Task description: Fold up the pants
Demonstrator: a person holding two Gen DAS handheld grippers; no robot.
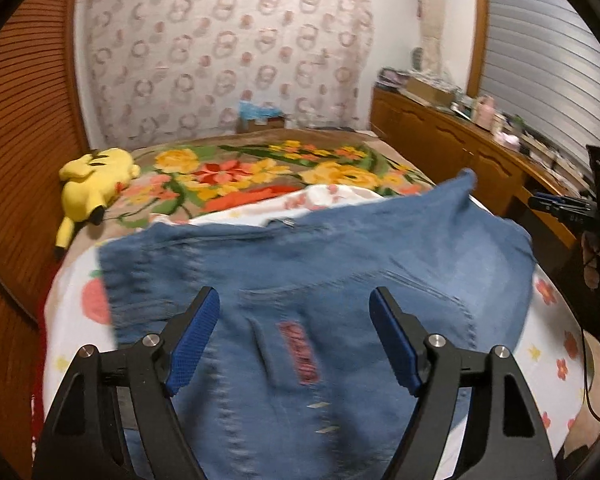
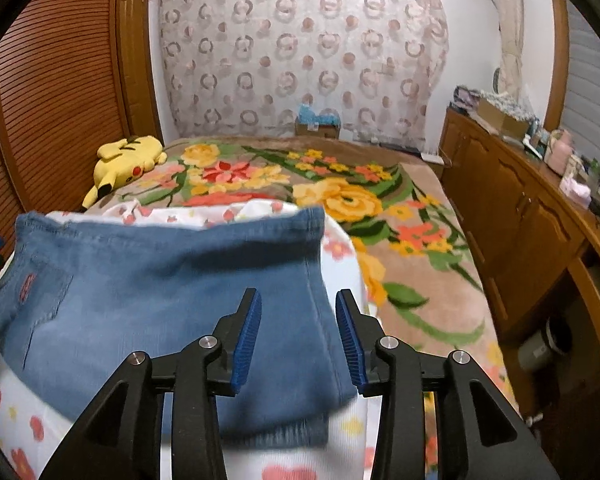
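A pair of blue jeans [image 1: 340, 260] lies folded on a white flower-print cloth [image 1: 556, 344] spread over the bed. A back pocket and a red label face up. In the left wrist view my left gripper [image 1: 296, 296] hovers over the near part of the jeans, jaws wide apart, with nothing pressed between the blue pads [image 1: 196, 336]. In the right wrist view my right gripper [image 2: 298, 294] stands over the right edge of the jeans [image 2: 160, 280], open about half as wide. Its pads [image 2: 248, 340] do not press on the denim.
A floral blanket [image 2: 380, 208] covers the bed beyond the cloth, with a yellow plush toy [image 1: 92, 184] at its far left. A wooden cabinet [image 2: 520, 216] with clutter on top runs along the right. Louvred wooden doors [image 1: 24, 120] stand on the left and a patterned curtain [image 2: 300, 48] hangs behind.
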